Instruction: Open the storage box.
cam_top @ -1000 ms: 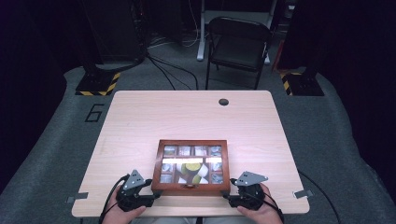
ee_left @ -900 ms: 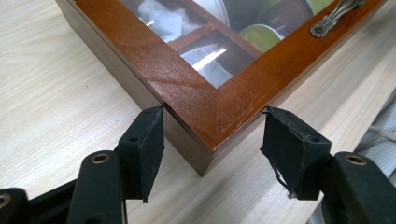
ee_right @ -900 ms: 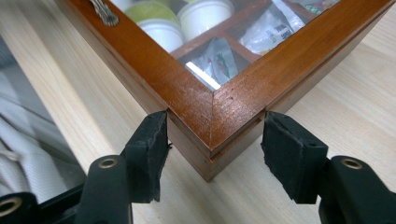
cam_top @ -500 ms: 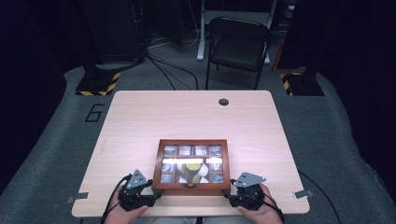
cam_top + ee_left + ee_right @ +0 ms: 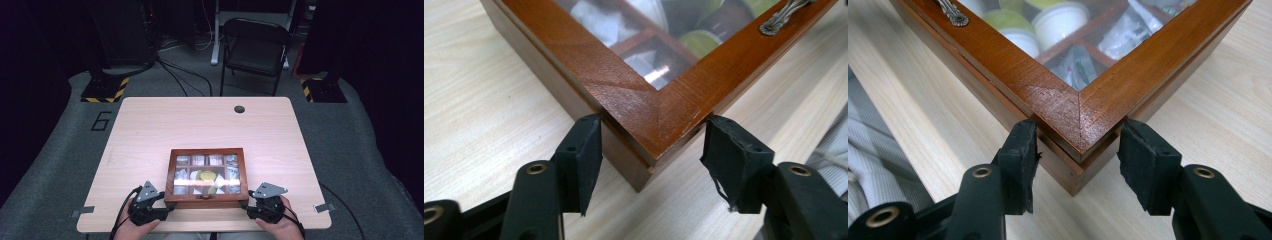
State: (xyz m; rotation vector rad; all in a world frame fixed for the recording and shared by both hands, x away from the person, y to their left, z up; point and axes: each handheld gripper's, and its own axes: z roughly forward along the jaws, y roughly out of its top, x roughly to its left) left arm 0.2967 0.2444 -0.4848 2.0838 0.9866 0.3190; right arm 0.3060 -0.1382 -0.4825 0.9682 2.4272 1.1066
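Wood box (image 5: 207, 176), rectangular, reddish-brown and glossy, lies flat at the near middle of the table (image 5: 150, 130), close to the person's edge. Its lid is a mitred frame around a glass pane; through the glass, wooden dividers form small compartments holding pale packets and round yellow-green and white pieces. An ornate metal handle (image 5: 952, 13) sits on the near frame rail. The tabletop is pale wood-grain laminate, smooth, with a dark round grommet (image 5: 239, 109) near its far edge. A dark folding chair (image 5: 255, 47) stands beyond the table on grey carpet.

Left gripper (image 5: 651, 155) is at the box's near left corner. Its black jaws straddle that corner, one foam pad against each side of the lid's edge; the pads have just been closing and now press on the wood, with the corner between them. The right-hand pad (image 5: 729, 160) is frayed at its lower edge.

Right gripper (image 5: 1078, 155) is at the near right corner in the same stance. Its jaws have likewise just been closing; both pads touch the lid's two faces at the mitre joint.

In the high view both hands rest low at the table's near edge, one at each side of the box, each gripper angled inward toward its corner, a grey three-cornered plate on top.
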